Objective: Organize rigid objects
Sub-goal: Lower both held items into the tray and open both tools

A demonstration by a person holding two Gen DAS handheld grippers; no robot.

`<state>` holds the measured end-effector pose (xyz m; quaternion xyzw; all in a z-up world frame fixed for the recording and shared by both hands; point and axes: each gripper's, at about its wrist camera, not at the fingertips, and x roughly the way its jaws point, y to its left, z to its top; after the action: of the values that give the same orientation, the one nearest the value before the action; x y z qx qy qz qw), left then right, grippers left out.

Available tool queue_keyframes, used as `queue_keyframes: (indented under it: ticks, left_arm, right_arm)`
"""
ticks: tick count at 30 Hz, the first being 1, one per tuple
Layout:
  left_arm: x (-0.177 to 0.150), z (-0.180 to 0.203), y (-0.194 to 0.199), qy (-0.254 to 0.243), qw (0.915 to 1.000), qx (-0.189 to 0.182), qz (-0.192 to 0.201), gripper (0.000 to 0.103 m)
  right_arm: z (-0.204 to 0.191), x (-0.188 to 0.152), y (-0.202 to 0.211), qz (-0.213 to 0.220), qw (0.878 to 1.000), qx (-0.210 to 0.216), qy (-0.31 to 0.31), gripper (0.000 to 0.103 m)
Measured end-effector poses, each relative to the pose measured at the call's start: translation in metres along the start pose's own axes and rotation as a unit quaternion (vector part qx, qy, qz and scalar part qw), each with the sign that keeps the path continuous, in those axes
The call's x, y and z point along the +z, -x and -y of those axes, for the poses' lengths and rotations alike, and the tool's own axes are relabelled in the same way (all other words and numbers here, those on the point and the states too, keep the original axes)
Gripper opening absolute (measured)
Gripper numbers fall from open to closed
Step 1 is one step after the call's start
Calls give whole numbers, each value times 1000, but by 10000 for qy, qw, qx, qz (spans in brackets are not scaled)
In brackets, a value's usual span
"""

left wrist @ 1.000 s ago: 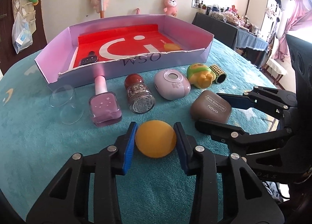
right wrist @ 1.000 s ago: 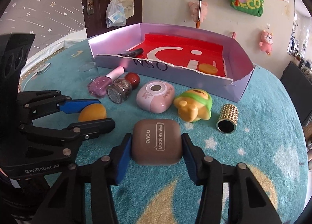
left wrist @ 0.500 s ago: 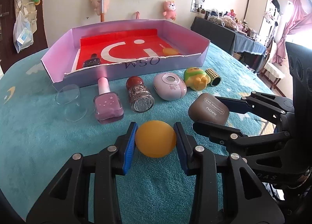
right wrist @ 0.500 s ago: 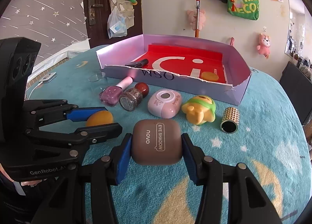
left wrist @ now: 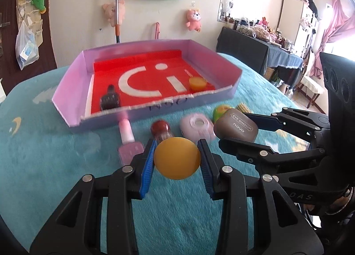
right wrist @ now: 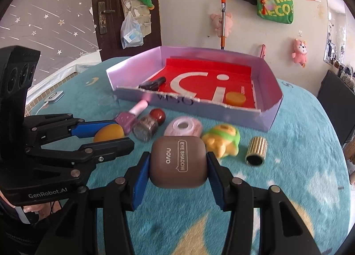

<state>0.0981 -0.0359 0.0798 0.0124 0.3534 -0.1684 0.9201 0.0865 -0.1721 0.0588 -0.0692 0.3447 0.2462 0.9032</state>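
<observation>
1. The yellow puck [left wrist: 177,157] is off the blanket now. A second ago it was sitting flat on the teal blanket [left wrist: 55,166] between the left gripper [left wrist: 177,161]'s blue pads; now those pads are clamped on its sides and it hangs in the air, lifted in front of the glitter bottle [left wrist: 163,131] and the pink nail polish [left wrist: 127,139].
2. Same deal on the other side: the right gripper [right wrist: 178,164] is pinched onto the brown eye shadow case [right wrist: 178,161], and that one looks raised too, hovering near the pink round case [right wrist: 183,126] and the green-and-yellow toy [right wrist: 221,140].
3. So both pickups look done, and I'd guess the carry to the tray is what's starting.
4. The purple tray [left wrist: 75,82] sits at the far side of the blanket, red inside, with another yellow puck at its right and a dark tube [left wrist: 109,99] at its left near corner. Plenty of free red floor in the middle.
5. Left on the blanket: the two bottles, the pink case, the toy and the gold ribbed tube [right wrist: 257,150] off to the right.
6. The tray's near wall is torn and low, so clearing it shouldn't take much height.
</observation>
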Motion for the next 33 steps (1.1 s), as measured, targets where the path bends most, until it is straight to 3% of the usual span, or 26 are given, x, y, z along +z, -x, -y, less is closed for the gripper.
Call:
queue_keyframes:
  ticks: [8,14,22,33]
  left_arm:
    - [54,-22,-26,-170,9998,-119,-74,36]
    - [75,-37,-66,-312,9973,-326,-583,36]
    - [84,-48,-108,-501,9902,-459,-1218,36]
    - [89,-58,-132,-642,9838,-551,-1581,36]
  right_arm:
    - [25,53,-15,-2,9998,105,157,53]
    - [44,83,-49,-370,9978,346,431,53]
    - [57,101,-95,-900,9908,708,724,53]
    - [59,108,-127,-1362,9803,875,1127,53]
